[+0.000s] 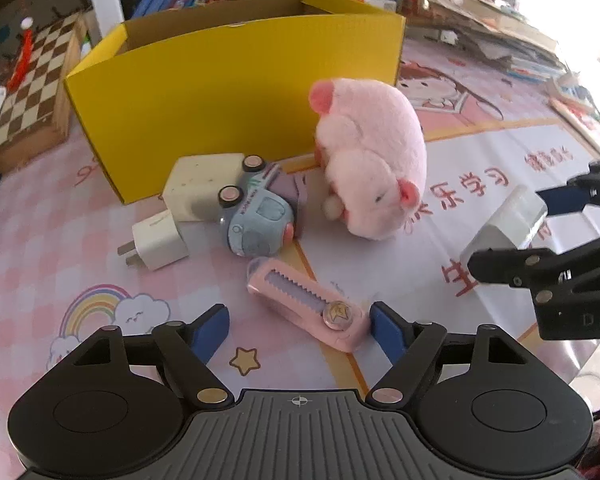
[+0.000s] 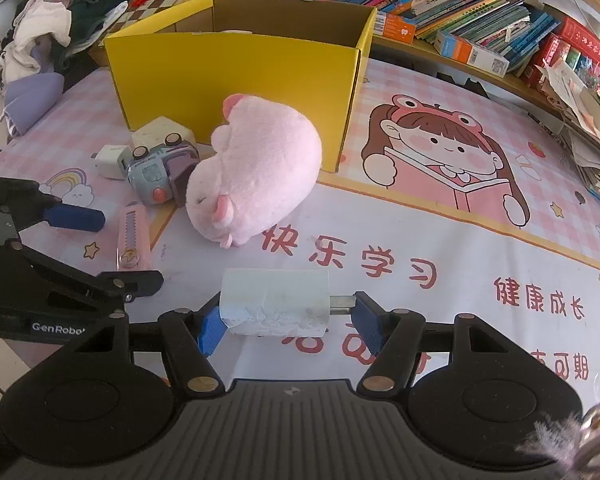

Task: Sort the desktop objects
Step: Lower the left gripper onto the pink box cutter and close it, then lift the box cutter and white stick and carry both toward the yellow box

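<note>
Pink box cutter lies flat on the desk mat, its end between the left gripper's spread jaws, pads not pressing it. Right gripper is clamped on a white plug. Behind stand a pink plush pig, toy car and yellow box

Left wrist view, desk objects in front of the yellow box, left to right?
Small white plug charger → blue-grey toy car lying on its side → pink plush pig → translucent white block held in the right gripper. The pink utility knife overlaps the car's and pig's span, so it is left out.
</note>
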The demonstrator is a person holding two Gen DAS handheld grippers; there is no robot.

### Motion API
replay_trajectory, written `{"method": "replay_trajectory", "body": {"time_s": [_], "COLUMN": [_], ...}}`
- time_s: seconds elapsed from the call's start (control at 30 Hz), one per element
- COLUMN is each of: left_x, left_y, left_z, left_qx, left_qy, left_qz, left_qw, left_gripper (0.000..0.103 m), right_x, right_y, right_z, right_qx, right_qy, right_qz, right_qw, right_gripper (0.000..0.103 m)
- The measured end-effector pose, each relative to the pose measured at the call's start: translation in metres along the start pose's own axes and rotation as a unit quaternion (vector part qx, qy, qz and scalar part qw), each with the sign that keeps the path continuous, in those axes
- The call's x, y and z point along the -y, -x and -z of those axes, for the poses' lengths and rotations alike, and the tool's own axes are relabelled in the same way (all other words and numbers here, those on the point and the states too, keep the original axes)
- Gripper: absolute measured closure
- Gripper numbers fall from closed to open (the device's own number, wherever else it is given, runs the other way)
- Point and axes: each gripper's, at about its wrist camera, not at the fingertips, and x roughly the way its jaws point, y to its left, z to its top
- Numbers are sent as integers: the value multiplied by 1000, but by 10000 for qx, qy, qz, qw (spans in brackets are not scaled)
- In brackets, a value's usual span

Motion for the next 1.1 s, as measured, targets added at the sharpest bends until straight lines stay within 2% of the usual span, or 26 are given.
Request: {"method": "replay_trajectory", "body": {"time_s": [0.07,0.23,0.5,0.63,1.1], "left_x": [-1,-8,-23,-31,-30], "left_y": [1,4,12,20,50], "left_z": [0,1,6,10,22], "left_qx": [37,162,99,177,452], "left_qy": [33,148,421,588,538], "left_qz": [-28,-128,-113,-86,-212], "left_qw": [10000,9997,9990,9981,9973], "left_gripper": [29,56,75,76,79], "right_x": [-1,-5,-10,-15,-36], "right_y": [-1,-1,-1,0,6], "right_z": [-1,-2,-5,-7,-9], "right_qx": [5,28,67,111,211], "right_qy": [24,111,176,223,412], "right_qz": [-32,-122,-219,-282,-466], "right_qw": [10000,9999,9996,9993,9978], "right_gripper": [40,40,40,40,40]}}
